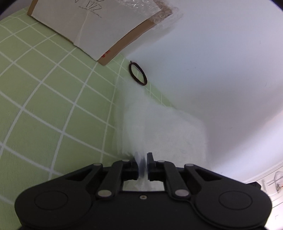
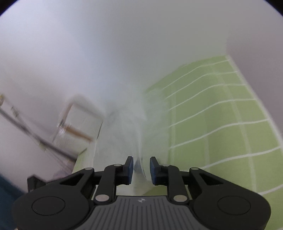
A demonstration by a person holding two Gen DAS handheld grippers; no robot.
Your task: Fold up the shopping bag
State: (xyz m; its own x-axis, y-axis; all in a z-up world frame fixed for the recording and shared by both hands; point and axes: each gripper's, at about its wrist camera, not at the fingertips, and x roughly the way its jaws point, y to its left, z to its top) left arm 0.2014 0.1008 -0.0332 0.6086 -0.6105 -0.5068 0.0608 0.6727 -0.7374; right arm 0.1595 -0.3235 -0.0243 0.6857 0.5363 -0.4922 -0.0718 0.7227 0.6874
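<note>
1. While clamped on a pinch of the shopping bag (image 1: 159,127), left gripper (image 1: 143,165) sits low over the green gridded mat (image 1: 53,106); jaws nearly together, thin translucent film squeezed between the pads.
2. Bag film fans out from that pinch, up and away toward the far mat edge; white, semi-transparent, blurred, so fold lines unreadable.
3. Ahead of the bag's far end, dark ring (image 1: 138,74), lying flat across the mat's far edge, partly on white surface (image 1: 221,70). Touching the bag or just beside it: cannot tell.
4. Further back and to the left, cardboard sheet (image 1: 88,30) with a white paper and scribbled marks on top, bubble wrap (image 1: 139,7) at its far corner.
5. Right gripper (image 2: 141,169): jaws apart, blue pads visible on both sides, strip of shopping bag (image 2: 127,123) running through the gap.
6. Pads not pressing on the film in right wrist view; clear gap on each side of it.
7. Right view heavily blurred; bag rises from the gap as a pale streak, green gridded mat (image 2: 221,132) to its right.
8. Left of the bag in that view, smeared clear box-like shape and a dark rod; not identifiable.
</note>
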